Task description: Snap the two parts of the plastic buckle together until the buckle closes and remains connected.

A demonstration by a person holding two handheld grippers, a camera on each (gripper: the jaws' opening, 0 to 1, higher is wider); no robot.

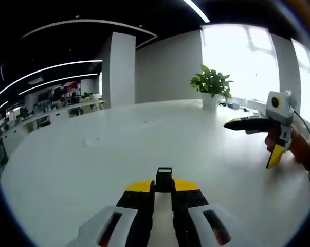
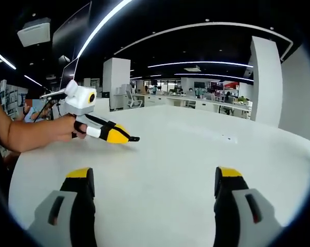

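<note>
A small black buckle part (image 1: 164, 175) sticks out from between the yellow tips of my left gripper (image 1: 164, 185), which is shut on it just above the white table (image 1: 93, 159). In the right gripper view the same left gripper (image 2: 129, 138) sits at the left in a person's hand, the black part (image 2: 136, 138) poking from its tip. My right gripper (image 2: 157, 177) stands open with wide-spread jaws and nothing between them. In the left gripper view the right gripper (image 1: 250, 141) hovers at the right, held by a hand, jaws apart.
A potted green plant (image 1: 212, 85) stands at the table's far side by bright windows. White columns (image 2: 267, 77), office desks and chairs lie beyond the table edge. A person's forearm (image 2: 26, 135) reaches in from the left.
</note>
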